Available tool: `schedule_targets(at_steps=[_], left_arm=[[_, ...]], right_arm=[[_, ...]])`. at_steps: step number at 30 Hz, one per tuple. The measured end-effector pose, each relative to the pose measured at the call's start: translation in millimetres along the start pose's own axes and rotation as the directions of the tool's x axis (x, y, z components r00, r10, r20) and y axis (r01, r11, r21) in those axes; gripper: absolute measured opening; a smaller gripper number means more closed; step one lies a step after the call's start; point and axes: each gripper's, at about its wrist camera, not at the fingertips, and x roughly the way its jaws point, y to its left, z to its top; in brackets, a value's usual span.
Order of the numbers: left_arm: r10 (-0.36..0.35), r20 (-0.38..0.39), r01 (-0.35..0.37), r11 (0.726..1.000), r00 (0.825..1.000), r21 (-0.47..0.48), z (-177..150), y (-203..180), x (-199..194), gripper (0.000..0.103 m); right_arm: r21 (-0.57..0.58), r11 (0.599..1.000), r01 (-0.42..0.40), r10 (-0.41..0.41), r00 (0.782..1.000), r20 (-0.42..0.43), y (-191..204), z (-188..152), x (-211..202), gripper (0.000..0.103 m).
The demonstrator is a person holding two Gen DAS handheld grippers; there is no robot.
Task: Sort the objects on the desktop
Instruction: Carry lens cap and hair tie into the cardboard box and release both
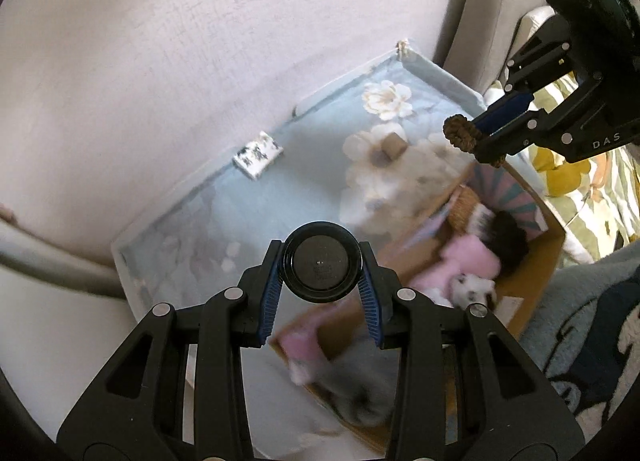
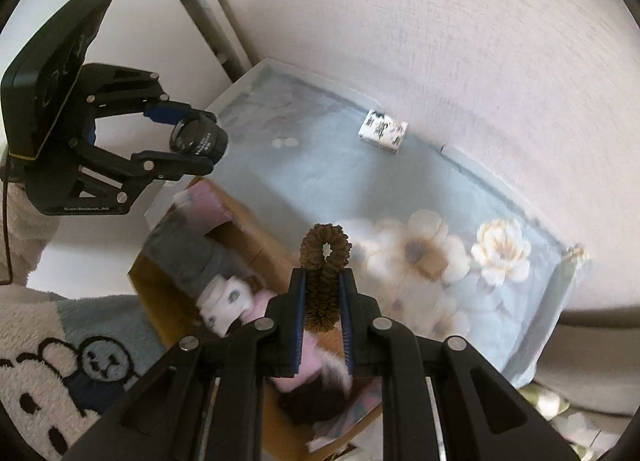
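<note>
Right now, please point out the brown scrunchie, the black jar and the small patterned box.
brown scrunchie (image 2: 325, 257): right wrist view, on its loop above the fingers.
black jar (image 1: 320, 267): left wrist view, on its round end.
small patterned box (image 2: 383, 130): right wrist view, on its top face.

"DAS" shows on right claw (image 1: 486, 129); "GenRobot.AI" on left claw (image 2: 192, 141)

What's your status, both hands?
Left hand-held gripper shut on black jar. Right hand-held gripper shut on brown scrunchie, above cardboard box. Nothing in the way.
</note>
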Motion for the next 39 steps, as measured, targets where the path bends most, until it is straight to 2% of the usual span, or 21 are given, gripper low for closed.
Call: schedule_targets(at_steps=[6,8,12,18,33,34,35,36,37,38,39], left_arm=[[-0.015,-0.006,0.015,0.997,1.000,-0.077,-28.2,-31.1,-0.7,0.033],[-0.007,-0.015,0.006,0.995,1.000,-0.099,-39.5,-43.1,2.4,0.033],[-0.025,-0.023,0.021,0.988,0.999,-0.155,-59.7,-58.1,8.1,0.033],[-0.016,-0.064,0.000,0.969,0.998,-0.247,-84.0,-71.0,30.6,0.033],[0.017,-0.065,-0.032,0.969,0.998,-0.245,-81.1,-84.7,34.8,0.034],[0.016,-0.071,-0.033,0.967,0.997,-0.251,-81.0,-84.5,35.4,0.039],[0.030,-0.076,-0.049,0.965,0.997,-0.257,-79.5,-84.2,35.6,0.058],[0.051,-0.075,-0.069,0.963,0.996,-0.259,-77.8,-84.2,35.3,0.078],[0.062,-0.068,-0.077,0.964,0.996,-0.256,-77.0,-84.0,34.9,0.100],[0.072,-0.042,-0.081,0.963,0.996,-0.255,-76.1,-84.3,31.9,0.103],[0.073,-0.032,-0.079,0.964,0.997,-0.255,-74.7,-83.5,30.3,0.103]], right_arm=[[0.019,1.000,0.009,-0.009,1.000,0.000,15.3,-35.8,3.5,0.015],[0.020,0.999,0.039,-0.039,0.999,-0.007,22.5,-50.2,6.8,0.015],[0.059,0.998,-0.002,0.002,1.000,-0.005,27.4,-71.3,8.9,0.015],[0.129,0.991,-0.024,0.026,1.000,-0.012,30.3,-96.2,23.9,0.015],[0.145,0.989,-0.025,0.025,1.000,-0.001,33.1,-105.5,26.4,0.015],[0.145,0.989,-0.010,0.011,1.000,-0.005,33.4,-105.2,27.2,0.018],[0.144,0.990,-0.002,0.004,1.000,-0.015,33.7,-104.6,29.1,0.021],[0.145,0.989,0.002,0.001,1.000,-0.023,33.6,-104.5,30.6,0.031],[0.151,0.989,0.010,-0.005,1.000,-0.029,33.2,-104.4,32.0,0.052],[0.158,0.987,0.020,-0.015,0.999,-0.032,32.6,-104.3,33.2,0.063],[0.164,0.986,0.023,-0.020,1.000,-0.017,32.1,-104.6,32.7,0.080]])
